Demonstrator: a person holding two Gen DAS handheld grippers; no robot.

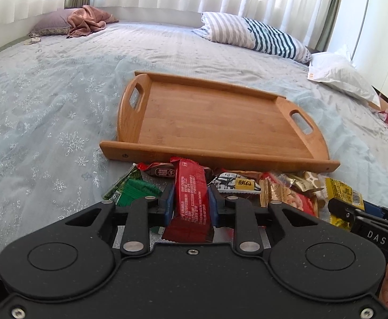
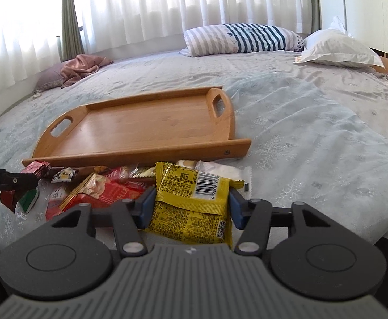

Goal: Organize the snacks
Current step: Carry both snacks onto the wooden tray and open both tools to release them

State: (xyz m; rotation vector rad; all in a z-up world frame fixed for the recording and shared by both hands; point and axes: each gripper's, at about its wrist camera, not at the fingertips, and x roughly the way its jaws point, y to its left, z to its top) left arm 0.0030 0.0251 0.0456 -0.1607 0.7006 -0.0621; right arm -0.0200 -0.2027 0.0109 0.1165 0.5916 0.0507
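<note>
Though half-hidden by pads (image 1: 167, 202), red packet (image 1: 191, 194)

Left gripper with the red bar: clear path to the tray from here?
Probably yes. The left gripper is shut on the red bar, and the tray lies just beyond the snack pile, empty. Only its low near rim stands between; lifting over it should do.

Both wrist cameras sat low over bed's (image 1: 47, 101) near edge, facing window; shared wooden tray (image 1: 215, 122) and snack pile (image 2: 109, 186).
</note>
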